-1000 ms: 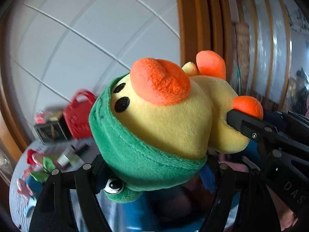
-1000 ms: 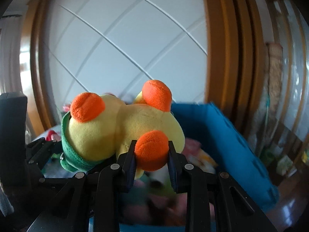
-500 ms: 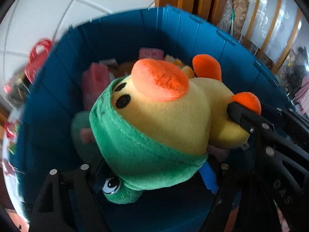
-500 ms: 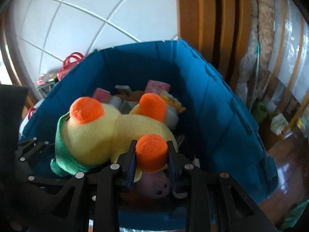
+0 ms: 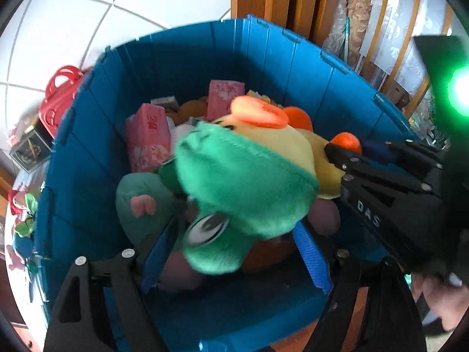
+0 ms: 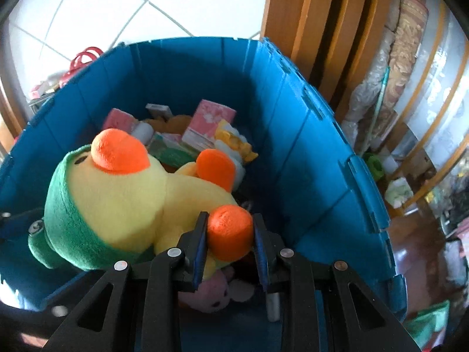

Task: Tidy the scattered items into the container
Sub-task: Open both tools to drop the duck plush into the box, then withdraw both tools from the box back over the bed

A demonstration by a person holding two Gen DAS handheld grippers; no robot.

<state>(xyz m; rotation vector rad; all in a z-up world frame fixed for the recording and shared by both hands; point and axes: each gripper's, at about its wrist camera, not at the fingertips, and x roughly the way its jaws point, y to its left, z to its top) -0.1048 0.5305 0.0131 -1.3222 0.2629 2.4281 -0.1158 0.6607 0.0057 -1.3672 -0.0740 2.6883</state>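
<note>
A yellow plush duck (image 6: 132, 193) with an orange beak and a green hood hangs inside the top of the blue bin (image 6: 307, 152). My right gripper (image 6: 230, 234) is shut on one orange foot (image 6: 230, 231) of the duck; it also shows at the right of the left wrist view, right gripper (image 5: 346, 158). My left gripper (image 5: 231, 249) is open around the green hood (image 5: 240, 182), which looks blurred and sits loose between the blue pads (image 5: 310, 252). The bin (image 5: 263, 32) holds pink boxes (image 5: 148, 138), a green plush (image 5: 137, 193) and a pink plush (image 6: 217, 290).
A red bag (image 5: 58, 94) and a dark box (image 5: 29, 149) stand left of the bin, with small toys (image 5: 23, 211) scattered nearer me. A wooden door frame (image 6: 307, 14) rises behind the bin. A hand (image 5: 445, 302) shows at the lower right.
Both grippers have tilted down and lowered the duck from in front of the wall into the bin's mouth. The duck's head has tipped forward, away from the left camera, and slipped loose of the left pads.
</note>
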